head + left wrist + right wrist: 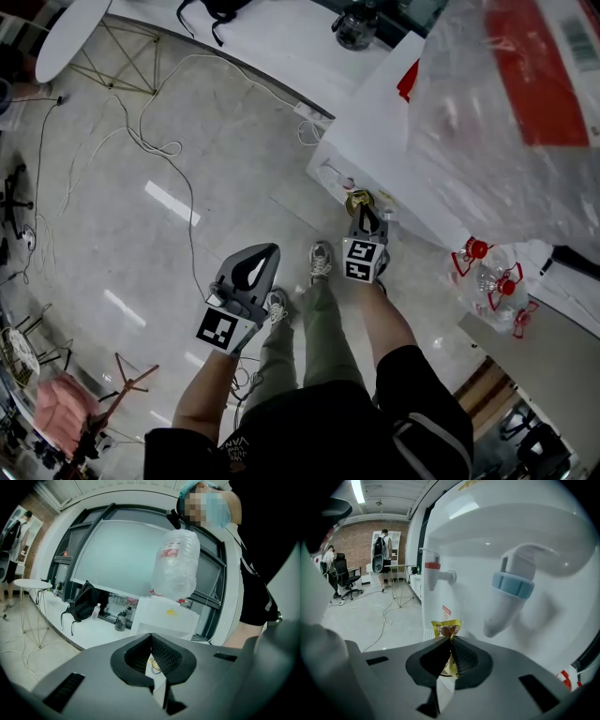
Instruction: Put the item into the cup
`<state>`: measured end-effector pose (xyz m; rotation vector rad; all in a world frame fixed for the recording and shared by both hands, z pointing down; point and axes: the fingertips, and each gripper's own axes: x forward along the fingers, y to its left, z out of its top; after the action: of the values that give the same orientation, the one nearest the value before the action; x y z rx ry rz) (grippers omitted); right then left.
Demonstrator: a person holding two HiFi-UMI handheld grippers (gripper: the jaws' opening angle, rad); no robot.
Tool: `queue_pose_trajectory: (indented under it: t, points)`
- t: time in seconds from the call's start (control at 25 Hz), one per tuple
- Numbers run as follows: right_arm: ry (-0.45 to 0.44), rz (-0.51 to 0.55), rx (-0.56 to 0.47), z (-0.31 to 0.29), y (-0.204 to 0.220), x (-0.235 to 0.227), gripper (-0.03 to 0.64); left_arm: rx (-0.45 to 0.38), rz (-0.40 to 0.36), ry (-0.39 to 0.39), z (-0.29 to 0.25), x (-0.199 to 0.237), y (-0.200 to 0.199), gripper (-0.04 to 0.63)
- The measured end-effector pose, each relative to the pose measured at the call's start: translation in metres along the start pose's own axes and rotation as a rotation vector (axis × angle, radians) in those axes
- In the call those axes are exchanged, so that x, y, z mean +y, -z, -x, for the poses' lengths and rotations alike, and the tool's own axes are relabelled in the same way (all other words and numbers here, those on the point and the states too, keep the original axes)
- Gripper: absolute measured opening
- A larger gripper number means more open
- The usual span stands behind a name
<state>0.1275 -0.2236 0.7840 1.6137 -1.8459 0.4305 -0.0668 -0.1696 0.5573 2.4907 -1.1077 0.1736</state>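
A yellow sachet [446, 630] with a brown picture on it stands up between the tips of my right gripper [451, 638], which is shut on it. In the head view that gripper [364, 214] points at the front of a white water dispenser [375, 131], with the sachet [357, 200] at its tip. The sachet hangs below a red-capped tap [437, 576] and left of a blue-collared tap [512, 588]. My left gripper [265, 255] is held lower left, over the floor, jaws shut with nothing in them [151, 635]. I see no cup clearly.
A large clear water bottle [506, 112] sits on top of the dispenser. Spare bottles with red handles [492, 277] lie to the right. Cables [141, 131] trail across the tiled floor. The person's shoes [321, 261] stand close to the dispenser. A long white counter [89, 630] runs behind.
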Motion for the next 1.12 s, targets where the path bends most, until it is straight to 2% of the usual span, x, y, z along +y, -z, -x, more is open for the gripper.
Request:
queue_pose_trajectory:
  t: [0.36, 0.68, 1.12]
  points:
    - [-0.003, 0.08, 0.06, -0.02, 0.012, 0.002, 0.046, 0.009, 0.006, -0.006, -0.002, 0.005, 0.009, 0.018]
    - [-0.006, 0.085, 0.091, -0.031, 0.02, 0.005, 0.046, 0.016, 0.024, 0.0, -0.003, 0.008, 0.017, 0.018]
    - [-0.012, 0.04, 0.123, -0.033, 0.023, 0.002, 0.046, 0.008, 0.025, -0.002, -0.002, 0.016, 0.016, 0.018]
